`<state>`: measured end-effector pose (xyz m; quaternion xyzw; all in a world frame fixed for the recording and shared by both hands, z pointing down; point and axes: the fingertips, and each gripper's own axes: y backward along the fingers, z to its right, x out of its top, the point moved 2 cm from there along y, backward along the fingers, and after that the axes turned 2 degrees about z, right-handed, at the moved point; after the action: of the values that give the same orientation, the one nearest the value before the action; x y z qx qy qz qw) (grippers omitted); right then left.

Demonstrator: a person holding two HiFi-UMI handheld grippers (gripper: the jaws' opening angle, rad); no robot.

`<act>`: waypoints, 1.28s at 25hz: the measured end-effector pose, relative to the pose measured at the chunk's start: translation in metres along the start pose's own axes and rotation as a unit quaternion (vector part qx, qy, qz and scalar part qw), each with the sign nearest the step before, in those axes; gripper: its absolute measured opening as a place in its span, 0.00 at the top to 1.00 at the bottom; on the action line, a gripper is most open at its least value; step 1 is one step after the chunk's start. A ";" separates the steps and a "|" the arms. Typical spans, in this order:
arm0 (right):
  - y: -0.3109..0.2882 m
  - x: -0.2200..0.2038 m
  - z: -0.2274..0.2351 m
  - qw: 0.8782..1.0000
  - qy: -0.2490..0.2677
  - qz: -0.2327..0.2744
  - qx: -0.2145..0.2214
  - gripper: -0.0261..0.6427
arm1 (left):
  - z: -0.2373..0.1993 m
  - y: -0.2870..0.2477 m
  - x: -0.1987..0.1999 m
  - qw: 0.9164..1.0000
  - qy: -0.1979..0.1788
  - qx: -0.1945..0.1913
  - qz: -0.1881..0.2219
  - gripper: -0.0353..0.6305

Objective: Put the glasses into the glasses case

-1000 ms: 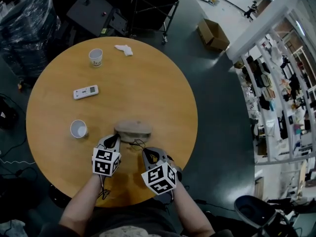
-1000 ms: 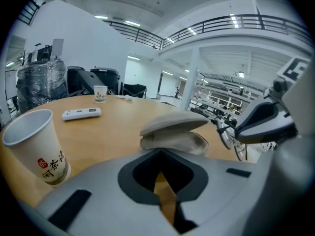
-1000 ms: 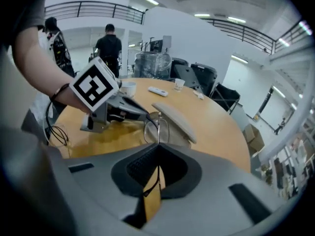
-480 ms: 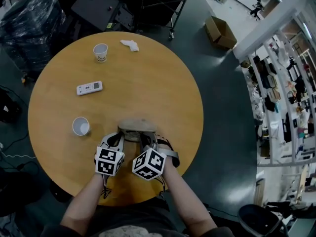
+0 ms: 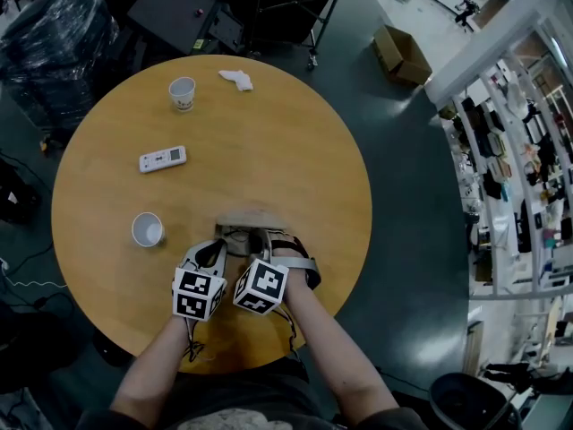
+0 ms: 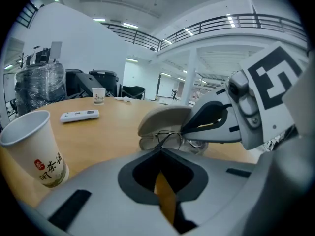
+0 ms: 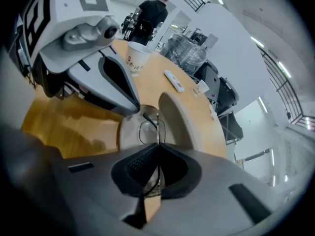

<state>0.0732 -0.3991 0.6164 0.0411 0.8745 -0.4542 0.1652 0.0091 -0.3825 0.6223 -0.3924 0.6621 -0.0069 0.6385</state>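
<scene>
Grey plastic left tongs (image 6: 160,150) are pressed together at the tip, and a thin dark temple wire runs straight into that tip, so they seem to pinch one end of the thin black wire-framed glasses (image 6: 168,138). The right tongs (image 7: 157,144) are likewise closed, with the other temple wire plainly caught between them and leading dead ahead to the lenses.

Both tongs sit at the near edge of the round wooden table (image 5: 269,133), side by side and almost touching, with the glasses strung between their tips. Just beyond the tips lies the beige oval clamshell glasses case (image 5: 251,218). It is open, its shallow tray towards the person and its lid (image 6: 165,118) standing up on the far side. The case's long axis runs left to right across the person, and the frame looks roughly in line with it. The lenses hang over the tray; whether they touch it I cannot tell.

So the thing lies straight ahead of both tongs and a little below. The right tongs reach further over the case, so I judge they are the nearer of the two for the lowering. The raised lid is the one thing the frame could catch on.

Further off to the left, a white paper cup (image 6: 37,149) and a white remote control (image 6: 79,115) stand well apart from the case.
</scene>
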 end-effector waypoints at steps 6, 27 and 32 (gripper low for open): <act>-0.014 0.000 -0.011 0.999 0.023 0.002 0.030 0.97 | 0.001 0.000 0.000 1.000 -0.005 -0.004 0.002 0.94; -0.016 0.006 -0.016 0.998 0.018 0.048 0.029 0.96 | 0.001 0.000 -0.001 1.000 -0.011 -0.010 0.002 0.94; -0.011 0.006 -0.016 0.997 -0.003 0.062 0.039 0.91 | 0.001 -0.001 -0.002 1.000 -0.014 -0.009 0.001 0.94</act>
<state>0.0607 -0.3937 0.6316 0.1008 0.8516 -0.4765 0.1940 0.0101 -0.3818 0.6239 -0.3975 0.6537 0.0056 0.6440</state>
